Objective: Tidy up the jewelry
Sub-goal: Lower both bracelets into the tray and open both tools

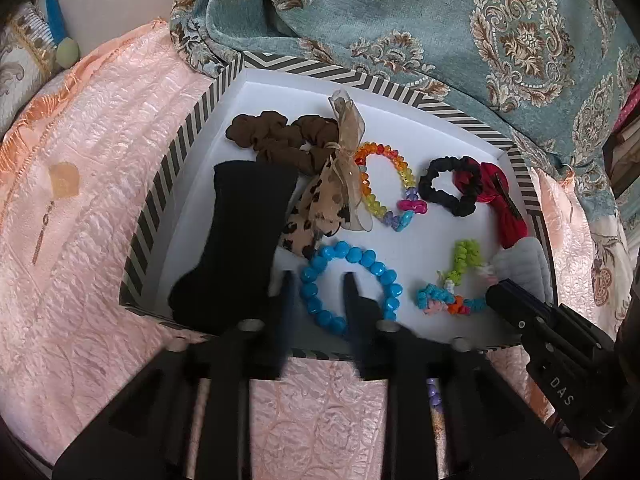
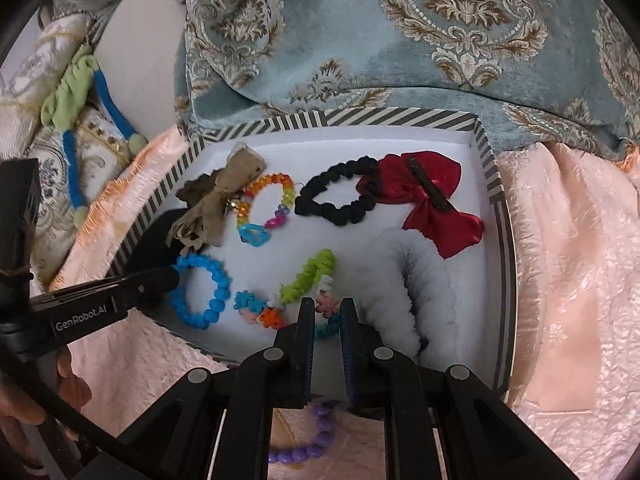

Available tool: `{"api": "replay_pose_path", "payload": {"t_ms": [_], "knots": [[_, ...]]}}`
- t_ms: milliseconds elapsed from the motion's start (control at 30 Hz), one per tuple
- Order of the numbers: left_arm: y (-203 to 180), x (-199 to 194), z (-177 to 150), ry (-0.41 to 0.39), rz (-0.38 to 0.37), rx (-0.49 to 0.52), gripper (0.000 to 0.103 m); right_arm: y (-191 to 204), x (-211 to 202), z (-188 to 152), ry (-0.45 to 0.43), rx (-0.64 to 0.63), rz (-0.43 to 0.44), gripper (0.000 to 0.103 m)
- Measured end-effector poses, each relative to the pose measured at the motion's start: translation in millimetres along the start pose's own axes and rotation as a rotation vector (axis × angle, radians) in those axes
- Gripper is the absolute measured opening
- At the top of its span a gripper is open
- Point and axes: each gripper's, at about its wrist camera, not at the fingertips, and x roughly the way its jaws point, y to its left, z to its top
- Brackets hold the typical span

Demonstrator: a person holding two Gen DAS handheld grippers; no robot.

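A striped box (image 1: 168,184) (image 2: 496,184) with a white floor holds hair ties and bracelets. My left gripper (image 1: 318,284) is open over the blue bead bracelet (image 1: 380,272) (image 2: 218,292), one finger inside the ring, one outside. My right gripper (image 2: 326,310) is open with a narrow gap, over the multicolour braided bracelet (image 2: 308,276) (image 1: 464,264); nothing is gripped. Also in the box: a rainbow bead bracelet (image 1: 400,164) (image 2: 276,184), black scrunchie (image 1: 448,196) (image 2: 336,208), red bow clip (image 2: 432,204) (image 1: 508,208), white fluffy scrunchie (image 2: 424,284), brown scrunchie (image 1: 280,140), leopard bow (image 1: 320,208).
The box lies on a pink quilt (image 1: 80,240) (image 2: 568,280). A teal patterned cloth (image 1: 440,20) (image 2: 400,40) lies behind it. A purple bead bracelet (image 2: 316,436) lies on the quilt under my right gripper. A blue and green tie (image 2: 76,120) lies far left. A black cloth (image 1: 236,240) sits in the box.
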Motion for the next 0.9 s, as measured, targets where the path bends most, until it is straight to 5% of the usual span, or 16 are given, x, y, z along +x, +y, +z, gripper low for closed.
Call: {"api": "replay_pose_path", "payload": {"t_ms": [133, 900], "knots": [[-2, -4, -2, -0.004, -0.003, 0.008, 0.043, 1, -7, -3, -0.029, 0.008, 0.004, 0.040], [-17, -58, -40, -0.122, 0.082, 0.088, 0.047, 18, -75, -30, -0.115, 0.007, -0.028, 0.042]]}}
